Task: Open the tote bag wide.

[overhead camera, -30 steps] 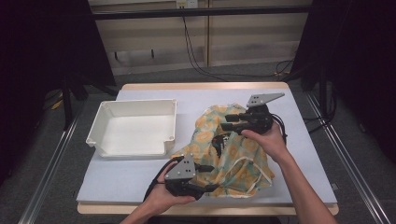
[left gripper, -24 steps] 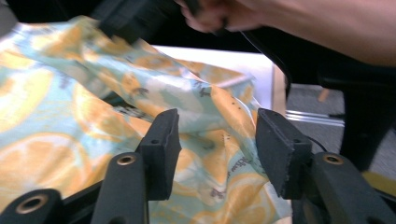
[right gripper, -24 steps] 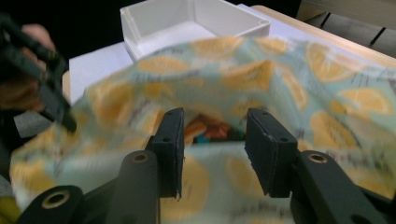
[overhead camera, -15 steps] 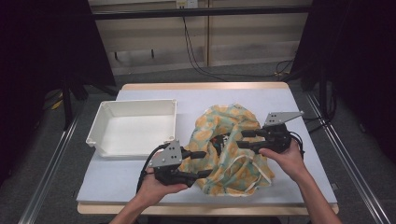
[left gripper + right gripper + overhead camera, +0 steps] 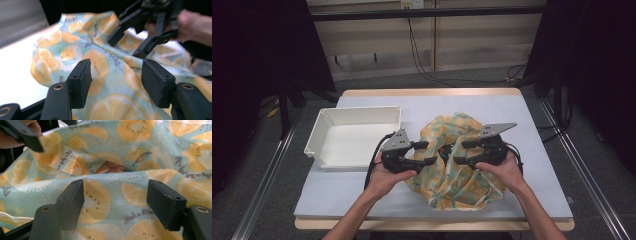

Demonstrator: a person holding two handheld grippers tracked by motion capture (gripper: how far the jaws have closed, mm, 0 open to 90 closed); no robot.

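We are working over the citrus-print cloth bag point(image 5: 457, 160), which is lying crumpled on the table point(image 5: 512, 107) just right of the white tray point(image 5: 354, 135). Our left gripper point(image 5: 432, 152) is standing with its jaws well apart over the bag's left side; in the left gripper view the printed fabric point(image 5: 110, 75) is passing behind the gap and neither pad is pressing on it. Our right gripper point(image 5: 458, 152) is pointing back toward the left one from the bag's right side, its jaws having just been opening; in the right gripper view a fold of the bag point(image 5: 117, 192) is lying across the gap with nothing pinched. The two sets of fingertips are nearly meeting above the bag's middle. The bag's near edge is lying close to the table's front edge, while beyond the bag the table is offering free room. The right gripper view is showing an opening in the fabric with something orange and dark inside point(image 5: 112, 168), too unclear to name.
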